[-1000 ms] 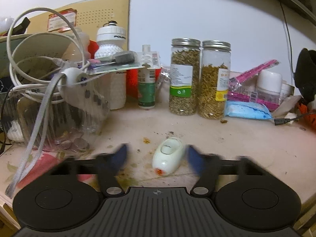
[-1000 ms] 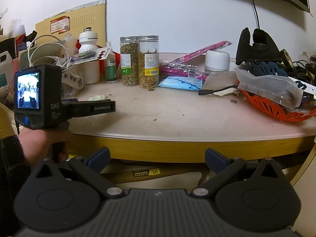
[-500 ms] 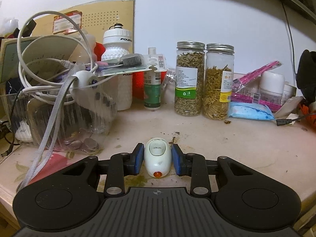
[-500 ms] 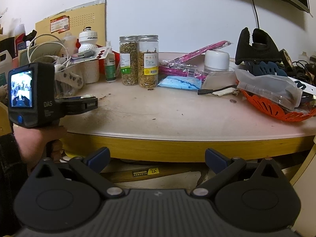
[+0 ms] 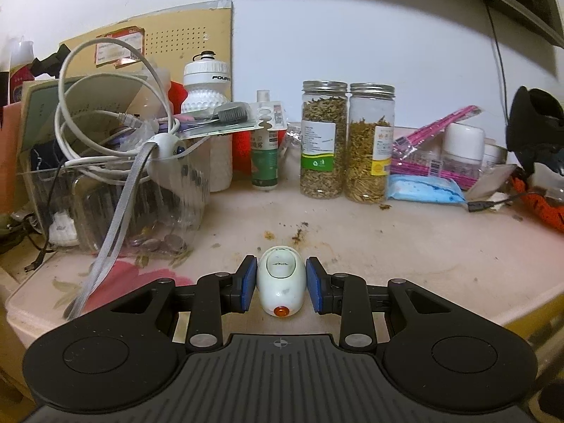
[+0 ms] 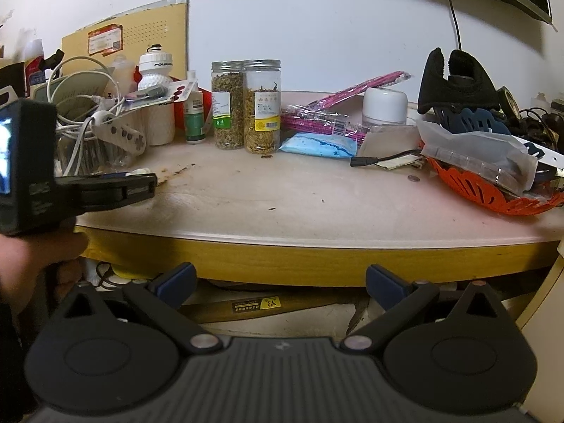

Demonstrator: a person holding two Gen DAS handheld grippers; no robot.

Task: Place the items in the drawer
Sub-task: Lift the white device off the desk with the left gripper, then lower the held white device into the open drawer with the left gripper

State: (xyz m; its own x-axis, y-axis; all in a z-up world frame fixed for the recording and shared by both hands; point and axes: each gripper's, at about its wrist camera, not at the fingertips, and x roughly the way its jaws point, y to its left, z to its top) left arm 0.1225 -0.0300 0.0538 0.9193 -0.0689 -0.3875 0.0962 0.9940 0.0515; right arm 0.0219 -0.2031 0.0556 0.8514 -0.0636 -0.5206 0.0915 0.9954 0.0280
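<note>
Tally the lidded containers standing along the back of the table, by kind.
Herb jars: 2
White sports bottle: 1
Green spray bottle: 1
White-capped tub: 1
Total: 5

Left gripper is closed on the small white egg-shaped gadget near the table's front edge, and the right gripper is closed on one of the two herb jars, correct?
Only the right side is wrong: the right wrist view shows the right gripper open and empty below the table edge; both herb jars stand untouched.
</note>
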